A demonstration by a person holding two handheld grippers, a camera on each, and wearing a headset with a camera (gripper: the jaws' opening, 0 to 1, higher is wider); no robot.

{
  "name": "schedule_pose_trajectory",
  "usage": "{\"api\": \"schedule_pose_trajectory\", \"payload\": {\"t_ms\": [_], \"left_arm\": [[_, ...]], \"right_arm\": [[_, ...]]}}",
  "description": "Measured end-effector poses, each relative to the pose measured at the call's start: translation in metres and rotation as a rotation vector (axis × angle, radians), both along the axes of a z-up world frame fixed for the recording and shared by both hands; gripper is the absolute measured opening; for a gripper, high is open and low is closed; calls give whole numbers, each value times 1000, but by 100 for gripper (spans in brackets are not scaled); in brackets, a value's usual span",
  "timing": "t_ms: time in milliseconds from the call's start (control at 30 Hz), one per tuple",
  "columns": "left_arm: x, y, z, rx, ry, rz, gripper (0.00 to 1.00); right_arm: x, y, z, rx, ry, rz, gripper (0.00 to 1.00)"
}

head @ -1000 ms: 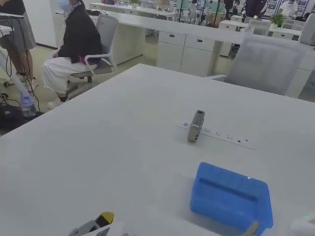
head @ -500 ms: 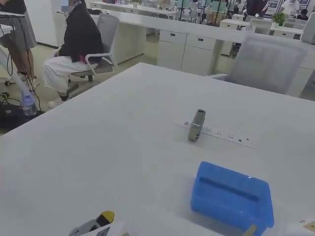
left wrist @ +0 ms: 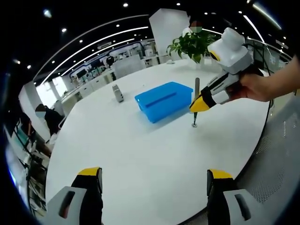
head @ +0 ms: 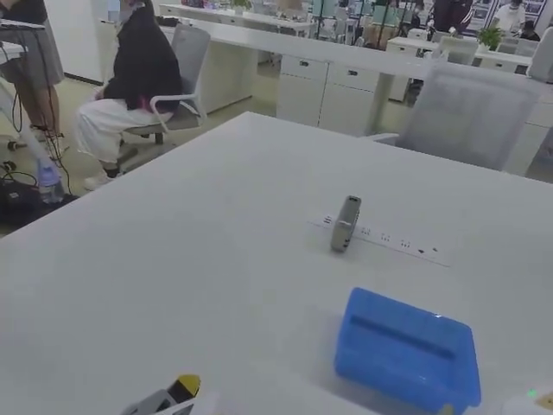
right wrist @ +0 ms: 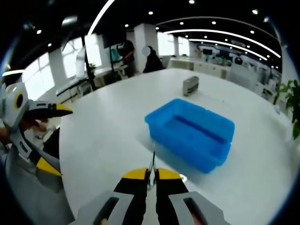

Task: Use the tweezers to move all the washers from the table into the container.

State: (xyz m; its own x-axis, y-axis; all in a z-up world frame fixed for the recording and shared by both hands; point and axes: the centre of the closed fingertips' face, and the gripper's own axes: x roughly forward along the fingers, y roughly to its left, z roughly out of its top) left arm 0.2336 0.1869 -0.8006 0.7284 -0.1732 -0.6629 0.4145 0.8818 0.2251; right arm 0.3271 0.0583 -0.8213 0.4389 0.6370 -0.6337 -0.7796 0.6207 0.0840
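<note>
Washers: none can be made out for certain; a pale glint [right wrist: 182, 178] on the table [right wrist: 103, 140], just beside the right gripper [right wrist: 152, 174], may be one; a dark speck sits at the tweezer tips in the left gripper view; both are too small to call
Tweezers [left wrist: 196, 101]: held upright, long axis near vertical, tips down at the table surface; whether they touch it or pinch anything cannot be told
Container [left wrist: 164, 100]: blue, open-topped, just beyond the tweezers, its long side turned toward them; nothing can be made out inside, and the near wall hides part of the floor
Right gripper: jaws clamped together on the tweezers; carried by a hand [left wrist: 258, 86]; the nearer of the two to the container
Left gripper [left wrist: 153, 180]: jaws spread wide, holding nothing; well apart from the container
Next move, as a judgement: if a washer is pinched, a short lift forward over the near wall; if not, the tips must first find one
Cut off: in the head view a yellow-tipped gripper shows partly at the bottom edge; a grey device [head: 346, 222] stands beyond the container, clear of the path
</note>
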Motion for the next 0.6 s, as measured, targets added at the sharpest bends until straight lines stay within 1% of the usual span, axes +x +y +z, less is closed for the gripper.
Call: {"api": "schedule_pose_trajectory", "payload": {"t_ms": [33,67,133,200,300,333,400,500,600], "left_arm": [[0,0,0,0,-1,0,94],[0,0,0,-1,-2,1,94],[0,0,1,-2,-3,3,94],[1,0,1,-2,-5,3,94],[0,0,1,3,-7,1,94],[0,0,1,3,-6,1,94],[0,1,0,3,-2,4,95],[1,1,0,1,1,8,94],[1,1,0,-1,1,7,94]], "right_arm": [[1,-1,0,-13,-9,5,2],[1,-2,0,-15,-9,7,2],[1,-2,4,-3,-1,2,2],[3,-3,10,4,-5,-2,2],[8,-3,20,18,-22,-7,2],[11,-3,25,24,-36,-14,2],[16,-2,32,31,-51,-18,2],[22,0,40,43,-64,-23,2],[31,1,51,55,-88,-28,2]]}}
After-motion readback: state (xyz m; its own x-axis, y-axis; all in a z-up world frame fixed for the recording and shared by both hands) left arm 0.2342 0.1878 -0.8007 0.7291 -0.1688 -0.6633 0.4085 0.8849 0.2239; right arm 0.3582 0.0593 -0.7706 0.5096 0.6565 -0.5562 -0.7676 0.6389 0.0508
